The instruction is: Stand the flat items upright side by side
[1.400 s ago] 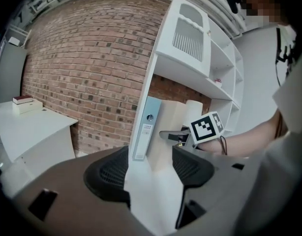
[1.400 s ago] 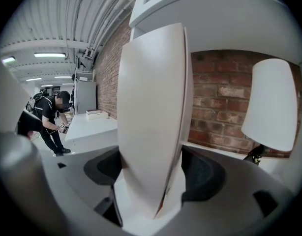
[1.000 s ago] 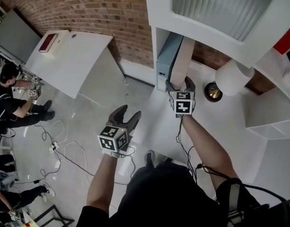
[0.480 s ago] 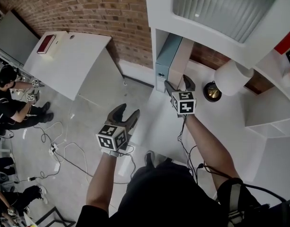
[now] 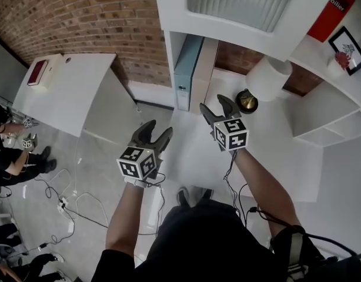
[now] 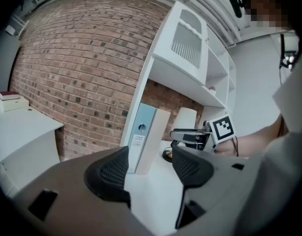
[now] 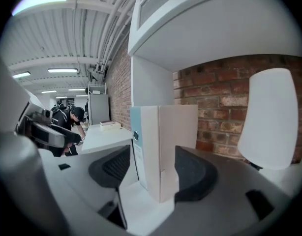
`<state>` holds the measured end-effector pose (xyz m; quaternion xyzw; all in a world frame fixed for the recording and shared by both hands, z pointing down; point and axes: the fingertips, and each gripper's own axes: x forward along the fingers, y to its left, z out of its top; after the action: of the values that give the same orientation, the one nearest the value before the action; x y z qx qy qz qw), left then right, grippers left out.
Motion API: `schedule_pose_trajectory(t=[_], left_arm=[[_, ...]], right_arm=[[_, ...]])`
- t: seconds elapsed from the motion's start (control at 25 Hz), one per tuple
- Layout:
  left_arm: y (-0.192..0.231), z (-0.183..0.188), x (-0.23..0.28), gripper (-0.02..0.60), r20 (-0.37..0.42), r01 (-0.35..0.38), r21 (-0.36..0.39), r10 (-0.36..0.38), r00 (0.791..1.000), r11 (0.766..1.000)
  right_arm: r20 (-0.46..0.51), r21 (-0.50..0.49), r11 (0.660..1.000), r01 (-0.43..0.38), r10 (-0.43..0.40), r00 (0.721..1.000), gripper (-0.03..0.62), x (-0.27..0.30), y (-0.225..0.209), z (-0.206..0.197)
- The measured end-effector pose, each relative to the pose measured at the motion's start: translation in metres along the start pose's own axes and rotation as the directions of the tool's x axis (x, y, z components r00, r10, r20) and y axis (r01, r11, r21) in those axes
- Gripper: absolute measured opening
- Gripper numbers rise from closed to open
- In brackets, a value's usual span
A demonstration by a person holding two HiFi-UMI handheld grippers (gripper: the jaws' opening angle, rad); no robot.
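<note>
- Two flat items: a blue-grey binder (image 5: pixel 185 69) and a beige box file (image 5: pixel 203 70) stood upright and touching on the white desk (image 5: pixel 268 140), under the shelf.
- Both looked stiff, fairly light, smooth-sided and easily tipped, so they were best pinched across the spine, high up.
- Two grippers: the left gripper (image 5: pixel 159 131) had its jaws spread and empty. The right gripper (image 5: pixel 214 106) had its jaws closing on nothing, near the files.

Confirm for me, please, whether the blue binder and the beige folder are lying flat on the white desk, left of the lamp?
Not quite: the blue binder and the beige folder stand upright, side by side, not flat. They are on the white desk, left of the lamp. The right gripper view shows it plainly.
</note>
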<state>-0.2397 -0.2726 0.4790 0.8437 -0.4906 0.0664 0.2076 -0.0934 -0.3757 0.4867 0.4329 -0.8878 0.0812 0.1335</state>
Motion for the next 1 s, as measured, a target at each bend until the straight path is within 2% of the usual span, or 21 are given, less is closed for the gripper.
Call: schedule_pose_trajectory(t=[0.28,0.36,0.44,0.56,0.72,0.84,1.0], left_arm=[[-0.04,0.037,0.001,0.236,0.078,0.089,0.076,-0.095,0.992,0.993],[-0.055,0.049,0.0,0.197,0.106,0.113,0.12,-0.126,0.986,0.986],[-0.073,0.058,-0.001,0.13,0.131,0.148,0.155,-0.169,0.977,0.977],[-0.099,0.065,-0.003,0.072,0.159,0.217,0.161,-0.242,0.957,0.963],[-0.129,0.069,-0.005,0.048,0.174,0.282,0.179,-0.312,0.934,0.943],[-0.148,0.074,-0.002,0.048,0.178,0.299,0.204,-0.336,0.925,0.932],[-0.172,0.078,0.003,0.048,0.184,0.286,0.231,-0.33,0.926,0.93]], right_arm=[[0.108,0.065,0.996,0.069,-0.076,0.991,0.133,-0.066,0.011,0.028],[0.143,0.067,0.993,0.098,-0.107,0.984,0.082,-0.084,0.016,0.038],[0.178,0.064,0.991,0.121,-0.131,0.975,0.032,-0.104,0.021,0.046],[0.213,0.054,0.989,0.135,-0.143,0.966,0.006,-0.131,0.029,0.053],[0.239,0.018,0.991,0.132,-0.133,0.962,0.0,-0.162,0.037,0.059],[0.257,-0.004,0.99,0.138,-0.133,0.957,0.0,-0.182,0.036,0.063],[0.274,-0.018,0.989,0.144,-0.134,0.952,0.0,-0.207,0.029,0.064]])
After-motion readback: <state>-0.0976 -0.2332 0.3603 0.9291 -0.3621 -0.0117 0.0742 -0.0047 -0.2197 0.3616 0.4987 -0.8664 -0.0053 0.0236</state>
